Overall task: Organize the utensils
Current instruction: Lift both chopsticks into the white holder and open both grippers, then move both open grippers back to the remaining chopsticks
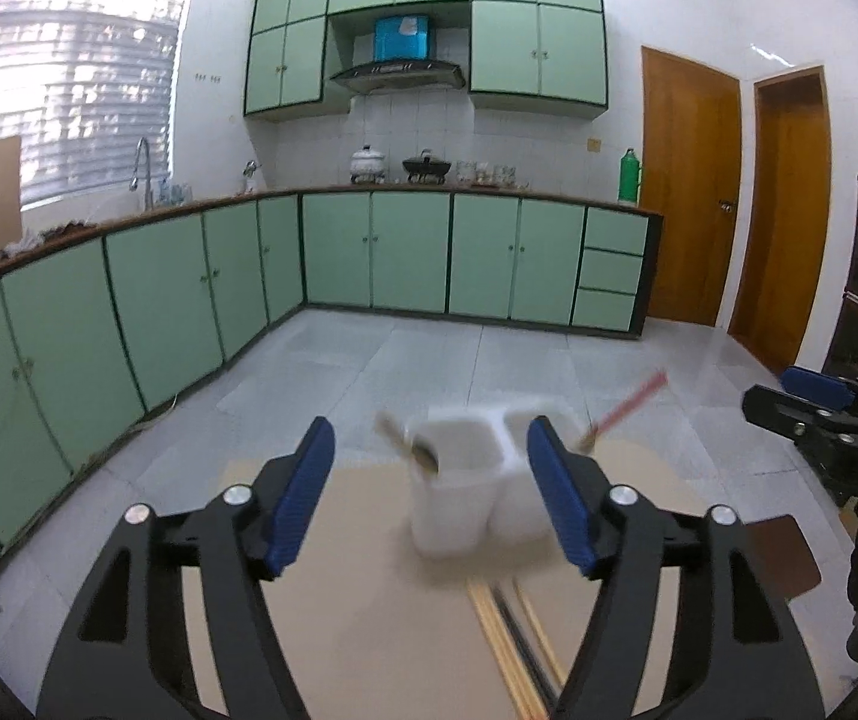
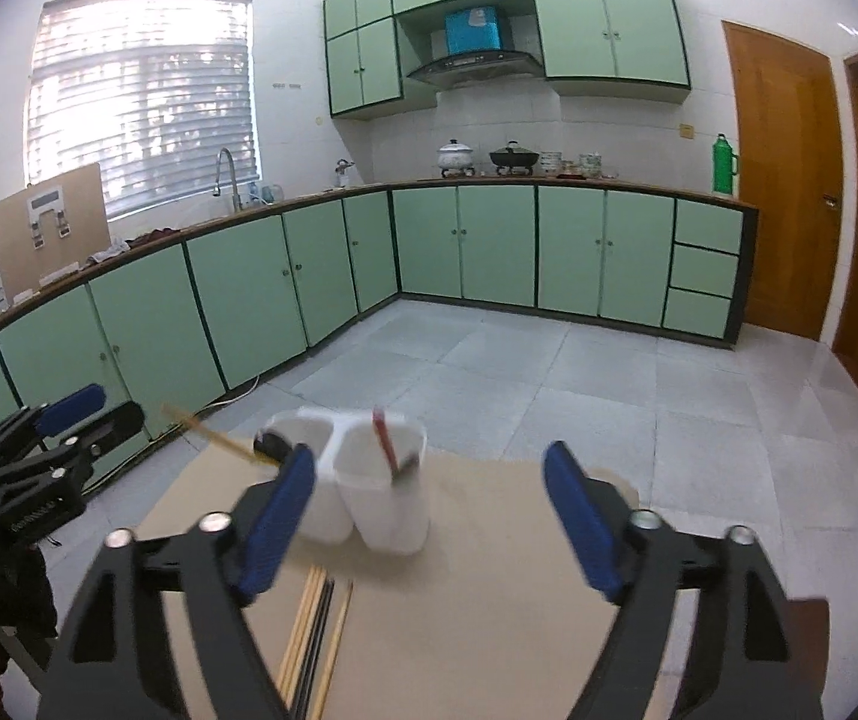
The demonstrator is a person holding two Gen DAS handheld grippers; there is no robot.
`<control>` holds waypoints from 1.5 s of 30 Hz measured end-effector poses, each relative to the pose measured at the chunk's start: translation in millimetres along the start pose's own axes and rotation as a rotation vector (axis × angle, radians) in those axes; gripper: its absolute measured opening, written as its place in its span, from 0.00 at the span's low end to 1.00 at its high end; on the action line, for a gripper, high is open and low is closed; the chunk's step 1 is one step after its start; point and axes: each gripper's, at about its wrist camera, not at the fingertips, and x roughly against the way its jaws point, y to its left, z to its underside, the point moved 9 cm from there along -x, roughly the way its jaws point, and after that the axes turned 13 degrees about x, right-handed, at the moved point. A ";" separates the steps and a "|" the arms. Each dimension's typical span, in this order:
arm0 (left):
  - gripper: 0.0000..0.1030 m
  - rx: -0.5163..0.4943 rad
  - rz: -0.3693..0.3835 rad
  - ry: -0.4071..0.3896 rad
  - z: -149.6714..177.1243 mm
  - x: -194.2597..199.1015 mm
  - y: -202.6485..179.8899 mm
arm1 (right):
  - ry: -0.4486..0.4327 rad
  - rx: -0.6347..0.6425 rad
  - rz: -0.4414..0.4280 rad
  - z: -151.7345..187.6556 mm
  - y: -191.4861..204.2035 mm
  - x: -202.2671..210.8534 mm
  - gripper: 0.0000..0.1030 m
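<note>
Left gripper (image 1: 429, 486): jaws spread wide, nothing held; white two-compartment holder (image 1: 477, 480) visible between the pads at lower centre of the left wrist view, not touched. Right gripper (image 2: 429, 516): jaws likewise wide open and empty, with the holder left of centre behind the left pad in the right wrist view.

Holder upright on the tan worktop (image 2: 489, 540), near its far edge. One utensil per compartment: wooden-handled utensil (image 2: 213, 435) leaning out to the left, red-handled utensil (image 2: 384, 438) in the right compartment. Loose chopsticks (image 2: 318, 630) flat on the worktop, just in front of the holder, at lower centre of frame; one dark stick among pale ones.

Probable next step: pickup of a chopstick for transfer into the holder.

Hazards:
- Thin sticks lying flat and close together: risk of pads closing on several at once, or slipping off.
- Light holder near the worktop edge: risk of tipping or sliding if struck by a jaw or stick end.
- Leaning handles: risk of snagging during insertion.
- Image blur: contact positions uncertain.
</note>
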 end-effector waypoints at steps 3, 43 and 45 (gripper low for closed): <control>0.71 0.012 -0.022 0.042 37.4 13.3 12.8 | 0.024 -0.013 0.007 31.6 10.5 8.3 0.84; 0.76 -0.007 -0.167 0.371 221.6 31.8 53.2 | 0.376 0.059 -0.062 220.4 115.6 15.0 0.56; 0.76 -0.002 -0.168 0.374 222.3 31.7 54.2 | 0.379 0.055 -0.061 221.9 113.6 16.5 0.56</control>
